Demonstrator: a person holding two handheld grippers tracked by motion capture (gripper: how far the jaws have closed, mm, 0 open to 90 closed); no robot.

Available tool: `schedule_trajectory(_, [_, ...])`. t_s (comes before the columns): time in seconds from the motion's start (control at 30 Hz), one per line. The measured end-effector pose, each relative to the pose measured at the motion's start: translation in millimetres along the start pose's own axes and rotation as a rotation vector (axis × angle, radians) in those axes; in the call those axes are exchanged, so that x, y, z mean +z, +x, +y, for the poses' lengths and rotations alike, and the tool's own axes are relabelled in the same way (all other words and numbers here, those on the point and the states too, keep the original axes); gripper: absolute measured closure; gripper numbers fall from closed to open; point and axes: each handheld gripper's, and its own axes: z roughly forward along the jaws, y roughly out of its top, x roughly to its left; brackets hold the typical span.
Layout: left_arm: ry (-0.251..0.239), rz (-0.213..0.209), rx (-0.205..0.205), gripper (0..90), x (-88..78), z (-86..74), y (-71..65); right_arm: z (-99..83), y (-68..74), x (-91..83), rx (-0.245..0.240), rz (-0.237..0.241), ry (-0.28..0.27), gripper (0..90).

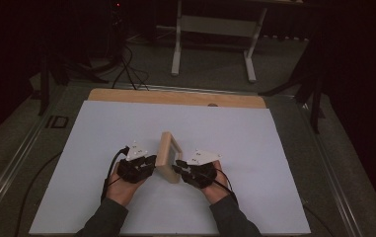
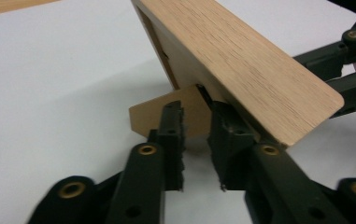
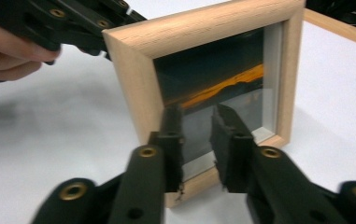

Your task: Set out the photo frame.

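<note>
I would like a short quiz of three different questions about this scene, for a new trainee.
1. True or false: the wooden picture frame lies flat on the white sheet.
2. Which gripper faces the glass front: (a) left gripper, (b) right gripper?
3. What part of the frame lies between the left gripper's jaws?

Key:
1. False; it stands upright.
2. (b).
3. The cardboard stand at the frame's back; the jaws are apart, not pressing it.
</note>
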Motion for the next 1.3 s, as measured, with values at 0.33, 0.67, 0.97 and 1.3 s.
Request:
schedule_trajectory(0.33, [-0.018,0.025,-0.035,58.7,-6.3,1.2,6.9,-0.3,-5.1,-1.9,0.011,-0.042,0.017,53.2])
schedule_trajectory(0.67, [-0.047,0.044,-0.064,51.3,-15.5,4.7,13.7,-0.7,-9.0,-3.2,0.027,-0.056,0.024,48.9])
schedule_trajectory(0.97, [-0.08,0.051,-0.071,49.1,-26.1,9.2,14.8,-1.1,-13.3,-5.6,0.045,-0.068,0.025,45.0])
schedule_trajectory(1.3, [-0.114,0.029,-0.095,44.3,-35.8,14.7,12.2,-1.6,-14.6,-5.5,0.05,-0.073,0.032,43.1])
